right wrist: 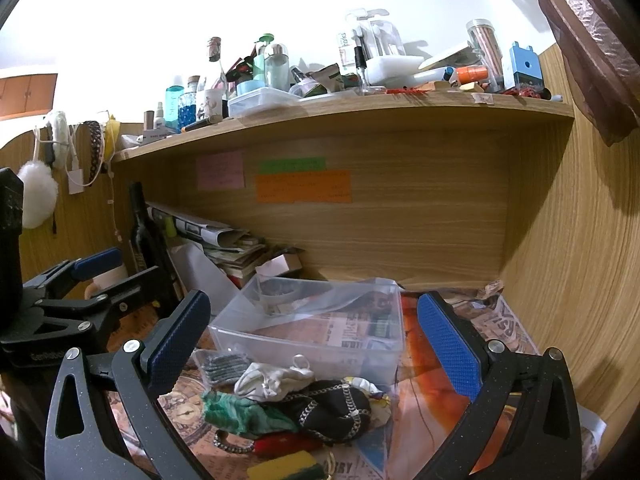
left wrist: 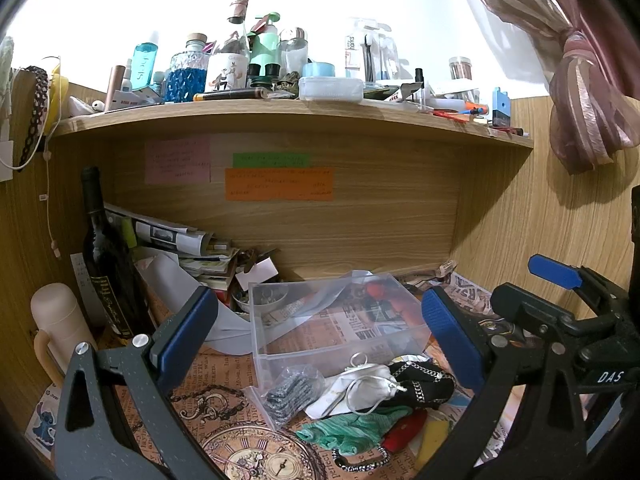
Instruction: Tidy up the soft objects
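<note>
Right now the clear box (left wrist: 340, 320) on the desk has nothing in it. Just in front of it lies a pile: a white pouch (left wrist: 362, 390), a black cloth (left wrist: 420, 384) and a green cloth (left wrist: 352, 428). Both the left gripper (left wrist: 320, 340) and the right gripper (right wrist: 316, 344) are wide apart, holding nothing.

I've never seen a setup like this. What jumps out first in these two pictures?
Probably the two pairs of blue-padded tongs, left and right, both wide open and holding nothing. Between them lies a heap of soft things, with a green cloth and a black pouch, in front of an empty clear plastic box. Above runs a wooden shelf crammed with bottles.
</note>
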Available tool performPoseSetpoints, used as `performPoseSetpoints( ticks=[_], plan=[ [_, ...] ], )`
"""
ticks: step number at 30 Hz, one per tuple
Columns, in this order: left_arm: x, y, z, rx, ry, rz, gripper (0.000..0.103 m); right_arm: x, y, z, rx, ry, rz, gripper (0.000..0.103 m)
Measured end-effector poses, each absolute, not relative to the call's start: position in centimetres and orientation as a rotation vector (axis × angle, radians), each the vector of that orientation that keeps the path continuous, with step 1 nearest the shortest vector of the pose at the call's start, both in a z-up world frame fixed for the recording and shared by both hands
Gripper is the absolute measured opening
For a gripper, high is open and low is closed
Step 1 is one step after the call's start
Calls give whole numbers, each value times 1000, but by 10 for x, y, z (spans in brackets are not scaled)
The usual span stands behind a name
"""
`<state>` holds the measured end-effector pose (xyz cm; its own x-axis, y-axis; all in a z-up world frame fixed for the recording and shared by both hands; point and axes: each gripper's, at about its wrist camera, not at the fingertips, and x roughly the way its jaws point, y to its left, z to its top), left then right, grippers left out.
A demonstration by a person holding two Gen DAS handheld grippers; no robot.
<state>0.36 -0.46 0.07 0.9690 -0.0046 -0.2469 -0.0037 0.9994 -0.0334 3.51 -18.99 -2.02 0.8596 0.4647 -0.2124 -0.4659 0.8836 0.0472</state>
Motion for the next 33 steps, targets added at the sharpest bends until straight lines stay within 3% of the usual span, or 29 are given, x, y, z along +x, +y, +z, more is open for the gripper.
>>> performPoseSetpoints(
  ticks=[33],
  plan=[
    [3,-6,2,-36,244,1,103,34,-188,-18,3,214,493,103]
  ],
)
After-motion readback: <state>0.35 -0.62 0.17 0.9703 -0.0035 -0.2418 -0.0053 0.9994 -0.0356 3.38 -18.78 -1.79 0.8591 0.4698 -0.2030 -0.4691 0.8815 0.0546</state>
